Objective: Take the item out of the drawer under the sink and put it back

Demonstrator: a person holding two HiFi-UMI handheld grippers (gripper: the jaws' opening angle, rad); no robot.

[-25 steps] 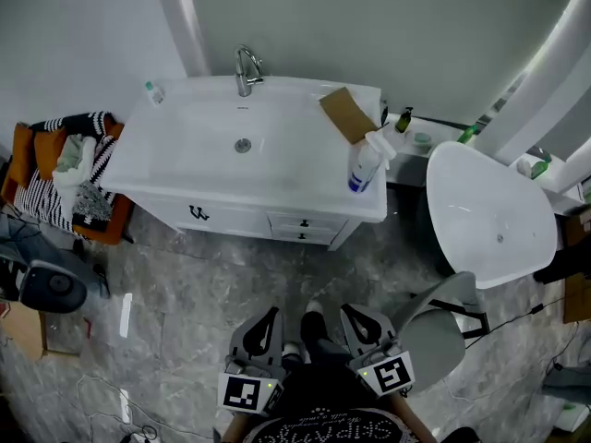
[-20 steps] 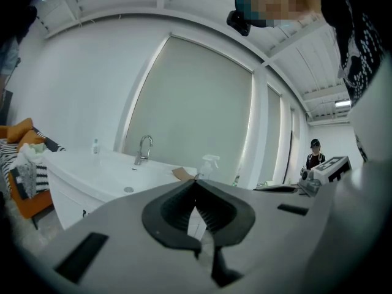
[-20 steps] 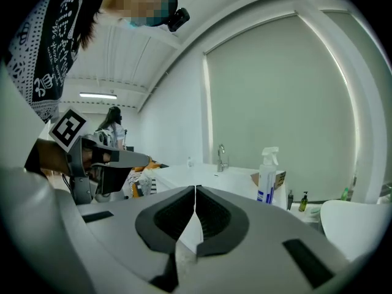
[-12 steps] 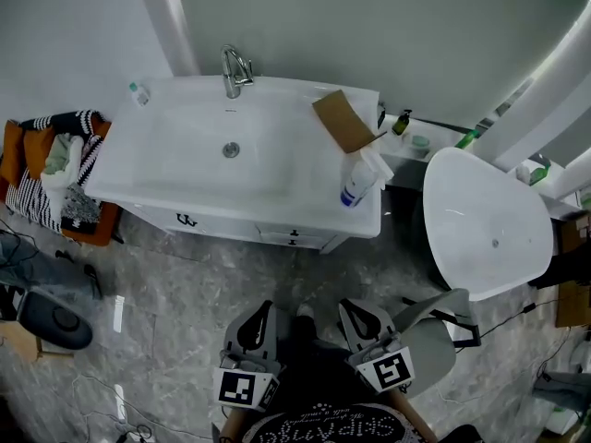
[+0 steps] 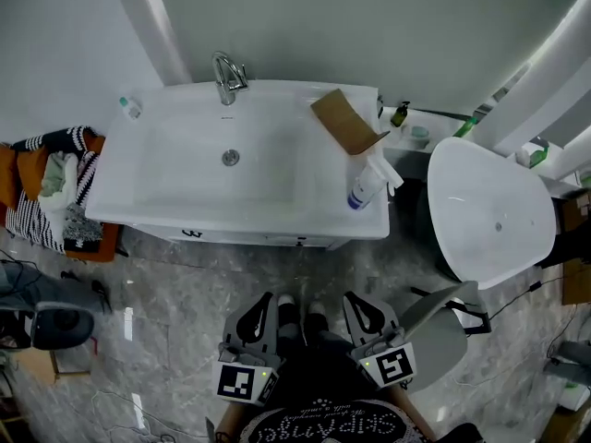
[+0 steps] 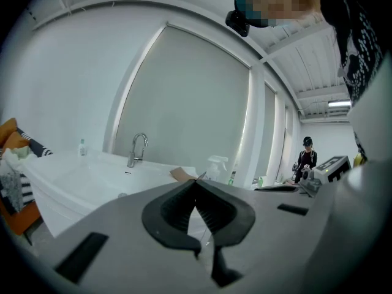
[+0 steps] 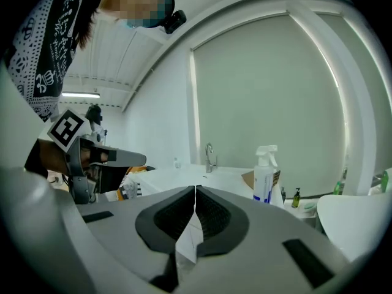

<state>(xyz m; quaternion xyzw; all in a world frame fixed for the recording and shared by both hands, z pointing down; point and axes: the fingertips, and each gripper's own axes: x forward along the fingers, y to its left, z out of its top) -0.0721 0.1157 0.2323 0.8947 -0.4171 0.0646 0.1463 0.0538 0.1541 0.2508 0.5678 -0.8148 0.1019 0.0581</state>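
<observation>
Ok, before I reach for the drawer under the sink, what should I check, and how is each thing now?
1. Left gripper empty: ok, jaws together on nothing.
2. Right gripper empty: ok, the same.
3. Jaws open for gripping: not ok, both shut.
4. Drawer handle in head view: not ok, barely shows under the sink rim.
5. Item inside: cannot tell.
6. Spray bottle upright on the counter: ok.

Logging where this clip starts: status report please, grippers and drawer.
Left gripper shut, empty; right gripper shut, empty. Both short of the vanity. Drawer closed, item not in view. Spray bottle on countertop, off the path.
</observation>
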